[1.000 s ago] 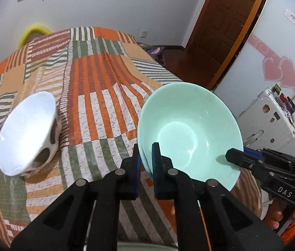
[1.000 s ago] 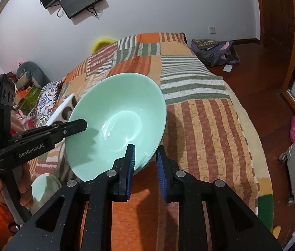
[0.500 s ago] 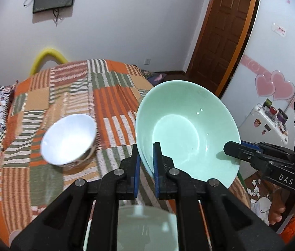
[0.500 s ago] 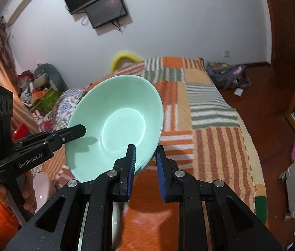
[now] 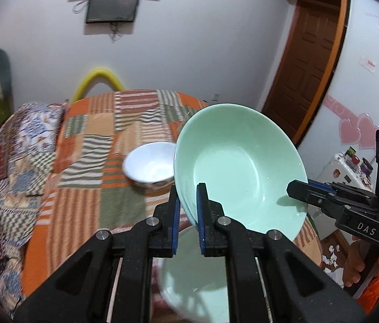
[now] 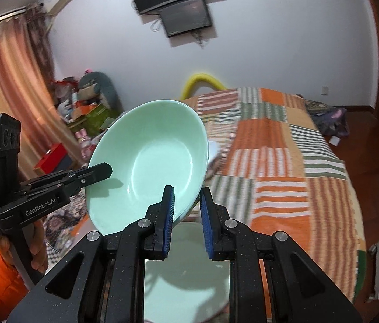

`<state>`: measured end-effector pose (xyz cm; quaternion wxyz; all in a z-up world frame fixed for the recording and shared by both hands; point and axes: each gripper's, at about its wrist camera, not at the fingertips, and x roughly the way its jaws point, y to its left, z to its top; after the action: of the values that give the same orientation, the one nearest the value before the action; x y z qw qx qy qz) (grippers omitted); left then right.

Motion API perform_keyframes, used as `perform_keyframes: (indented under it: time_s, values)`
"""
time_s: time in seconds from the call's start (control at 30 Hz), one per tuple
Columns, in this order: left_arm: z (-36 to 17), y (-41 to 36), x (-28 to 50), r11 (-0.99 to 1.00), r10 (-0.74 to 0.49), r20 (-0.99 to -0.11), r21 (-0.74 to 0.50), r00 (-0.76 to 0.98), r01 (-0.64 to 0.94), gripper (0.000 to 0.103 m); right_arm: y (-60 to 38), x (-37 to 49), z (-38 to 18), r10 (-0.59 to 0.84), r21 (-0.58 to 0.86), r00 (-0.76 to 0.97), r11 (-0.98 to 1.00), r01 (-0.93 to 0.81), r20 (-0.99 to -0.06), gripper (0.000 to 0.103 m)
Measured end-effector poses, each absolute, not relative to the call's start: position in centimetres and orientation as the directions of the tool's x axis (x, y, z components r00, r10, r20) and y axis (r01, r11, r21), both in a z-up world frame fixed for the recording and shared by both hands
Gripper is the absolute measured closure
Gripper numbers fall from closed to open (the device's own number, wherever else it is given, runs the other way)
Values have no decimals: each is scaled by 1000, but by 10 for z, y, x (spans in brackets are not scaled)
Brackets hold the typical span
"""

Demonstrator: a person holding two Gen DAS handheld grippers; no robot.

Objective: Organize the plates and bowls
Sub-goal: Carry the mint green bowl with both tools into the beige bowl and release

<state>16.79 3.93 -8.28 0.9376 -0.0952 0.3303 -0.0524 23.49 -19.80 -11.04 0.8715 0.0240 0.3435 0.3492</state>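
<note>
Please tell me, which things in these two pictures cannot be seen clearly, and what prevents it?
- Left wrist view: the small white bowl on the striped quilt is blurred; the large mint-green bowl covers its right edge.
- Both views: a second pale green dish below is hidden by the fingers and cut off by the bottom edge.
- Right wrist view: the white bowl is almost wholly behind the green bowl.
- Wall screen: too dark to read.

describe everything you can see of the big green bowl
The mint-green bowl is wide and fairly shallow, with a flared rim and a glossy, ceramic-looking surface; it looks empty and clean. It is held tilted in the air above the striped bedspread. The left gripper has its jaws shut on one side of the rim, the right gripper clamps the opposite side. A second pale green dish lies below it, a white bowl behind.
</note>
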Motion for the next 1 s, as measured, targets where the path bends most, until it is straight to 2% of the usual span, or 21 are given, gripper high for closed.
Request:
perform_keyframes:
  time_s: [0.4,1.0]
  values:
    - [-102,125,85,964,-31,-642,-222,766,-147,93,-111,196,-134,706,313,377,641,-701,-600,86]
    - [-204,174,63,910,-38,-775,-288,631,-299,93,-51,180,-211,636,316,235,628,-711,-735,86]
